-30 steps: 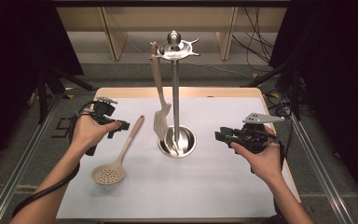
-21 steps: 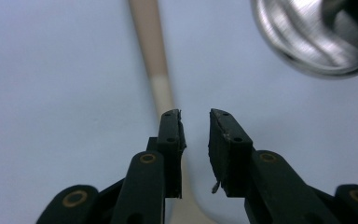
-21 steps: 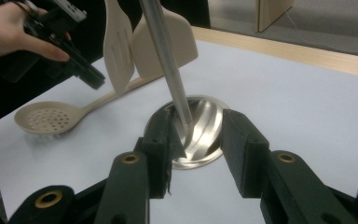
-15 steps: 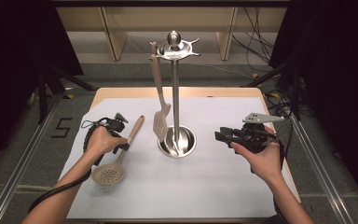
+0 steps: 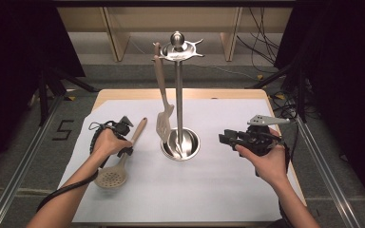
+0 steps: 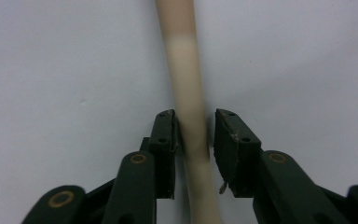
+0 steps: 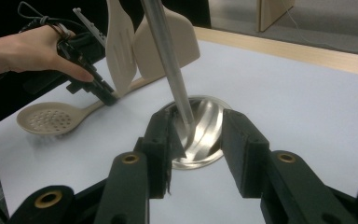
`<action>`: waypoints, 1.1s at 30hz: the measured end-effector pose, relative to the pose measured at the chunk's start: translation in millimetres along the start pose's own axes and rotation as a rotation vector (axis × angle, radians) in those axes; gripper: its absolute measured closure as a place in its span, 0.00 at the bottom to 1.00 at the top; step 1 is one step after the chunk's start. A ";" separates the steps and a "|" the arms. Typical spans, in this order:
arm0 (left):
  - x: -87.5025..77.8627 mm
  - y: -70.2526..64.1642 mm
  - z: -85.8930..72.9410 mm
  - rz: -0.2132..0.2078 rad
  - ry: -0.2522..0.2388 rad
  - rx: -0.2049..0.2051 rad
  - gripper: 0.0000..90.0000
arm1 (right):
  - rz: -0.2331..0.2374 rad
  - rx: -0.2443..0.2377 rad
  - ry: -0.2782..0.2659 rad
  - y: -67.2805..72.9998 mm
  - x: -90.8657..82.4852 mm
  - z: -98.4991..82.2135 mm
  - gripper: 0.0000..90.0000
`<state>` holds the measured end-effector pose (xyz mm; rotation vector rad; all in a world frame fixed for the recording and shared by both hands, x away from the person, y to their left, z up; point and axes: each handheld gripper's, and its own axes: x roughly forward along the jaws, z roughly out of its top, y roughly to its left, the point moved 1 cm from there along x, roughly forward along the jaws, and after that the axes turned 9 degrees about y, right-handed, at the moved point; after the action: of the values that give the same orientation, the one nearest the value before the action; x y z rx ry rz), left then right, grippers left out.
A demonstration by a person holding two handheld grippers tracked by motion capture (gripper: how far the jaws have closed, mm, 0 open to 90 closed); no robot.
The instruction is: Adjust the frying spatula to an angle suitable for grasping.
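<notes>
A beige skimmer spoon lies on the white mat, its handle pointing away from the person. My left gripper is down over that handle. Its jaws have just been opening and straddle the handle: one pad touches it, the other stands clear. A steel utensil stand rises from its round base at the table's middle, and a slotted beige spatula hangs from its top. My right gripper is held to the right of the base, open and empty, pointing at the base.
The white mat covers most of the wooden table. In the right gripper view a second flat blade shows behind the slotted spatula. Dark floor, cables and metal rails surround the table.
The left hand came down and right, from beside the spoon's handle onto it, with the jaws now around the handle. The right hand and the spoon kept still.
</notes>
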<state>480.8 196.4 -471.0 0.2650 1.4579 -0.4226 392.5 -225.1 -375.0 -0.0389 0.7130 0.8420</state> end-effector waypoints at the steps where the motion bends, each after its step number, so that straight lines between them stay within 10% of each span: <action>1: 1.2 -0.9 0.7 0.007 -0.006 -0.007 0.76 | -0.002 0.000 0.000 0.1 0.0 0.0 0.71; 5: -1.4 -0.8 3.7 0.025 0.052 0.042 0.81 | -0.009 0.000 0.009 0.9 -1.7 0.5 0.71; 16: -0.7 -2.1 -0.3 0.038 0.020 -0.025 0.86 | -0.007 -0.007 -0.017 -1.0 -2.0 0.2 0.71; 33: -37.4 5.1 -34.9 -0.048 -0.424 -0.115 0.86 | -0.020 -0.028 -0.054 0.6 -3.6 1.7 0.72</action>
<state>449.4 220.1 -437.8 0.0423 1.0689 -0.4032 391.4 -226.6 -371.4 -0.0479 0.6490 0.8310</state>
